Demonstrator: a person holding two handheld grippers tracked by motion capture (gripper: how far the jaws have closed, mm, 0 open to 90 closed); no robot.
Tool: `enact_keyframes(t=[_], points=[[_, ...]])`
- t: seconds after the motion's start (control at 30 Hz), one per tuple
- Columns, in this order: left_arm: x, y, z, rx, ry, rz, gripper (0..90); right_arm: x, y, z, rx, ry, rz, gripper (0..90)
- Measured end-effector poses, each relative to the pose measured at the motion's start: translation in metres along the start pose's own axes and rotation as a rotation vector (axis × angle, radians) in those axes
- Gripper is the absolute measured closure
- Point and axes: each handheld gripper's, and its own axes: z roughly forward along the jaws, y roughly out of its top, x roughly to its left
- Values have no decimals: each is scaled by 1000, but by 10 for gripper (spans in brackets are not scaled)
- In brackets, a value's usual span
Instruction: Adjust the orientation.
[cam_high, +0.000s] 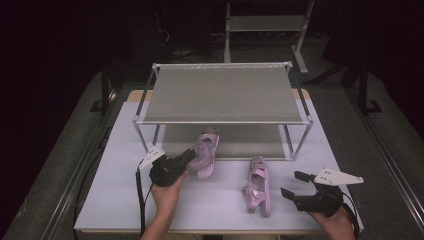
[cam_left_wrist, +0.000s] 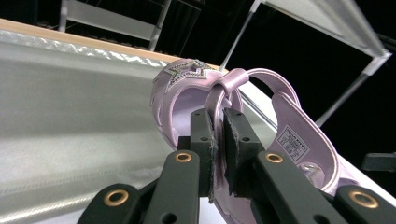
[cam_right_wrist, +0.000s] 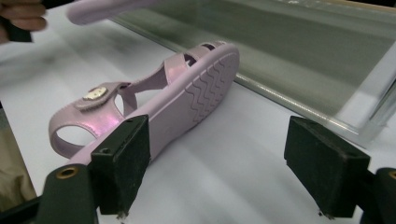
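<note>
At centre-left of the high view, my left gripper (cam_high: 191, 153) is clenched on a strap of the first pink sandal (cam_high: 206, 150). In the left gripper view the strap (cam_left_wrist: 217, 100) sits pinched between the two pads (cam_left_wrist: 203, 140). The sandal's toe points toward the lower shelf (cam_high: 235, 142) of the shoe rack (cam_high: 222, 92); I cannot tell whether its sole is clear of the table.

Step in hand, as I judge it: carry this sandal onto the lower shelf.
1. Keep the pinch firm; a single strap lets the sole swing.
2. Enter toe first and low, since the upper shelf (cam_high: 222, 95) overhangs the opening.
3. Steer between the front legs. The left front leg (cam_high: 139, 134) stands near my hand, so I keep my wrist right of it.
4. Set the sole flat before releasing.

At lower centre of the high view, the second pink sandal (cam_high: 257, 186) lies on its side on the white table (cam_high: 115, 200), just in front of the rack. In the right gripper view its sole faces the camera.

At lower right, my right gripper (cam_high: 296, 186) is released, jaws spread wide, close beside the second sandal but not touching it.

Open room: bare table lies left of my left hand and between the two sandals. The table's near edge runs just under both wrists, so I avoid pulling back.
</note>
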Motion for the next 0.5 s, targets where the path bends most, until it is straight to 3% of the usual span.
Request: enact_keyframes(t=[0.33, 0.5], points=[[7, 2, 30, -17, 82, 14, 833, -1, 1, 1, -4, 7, 0, 220], [9, 7, 41, -42, 98, 20, 833, -2, 0, 1, -6, 10, 6, 220]])
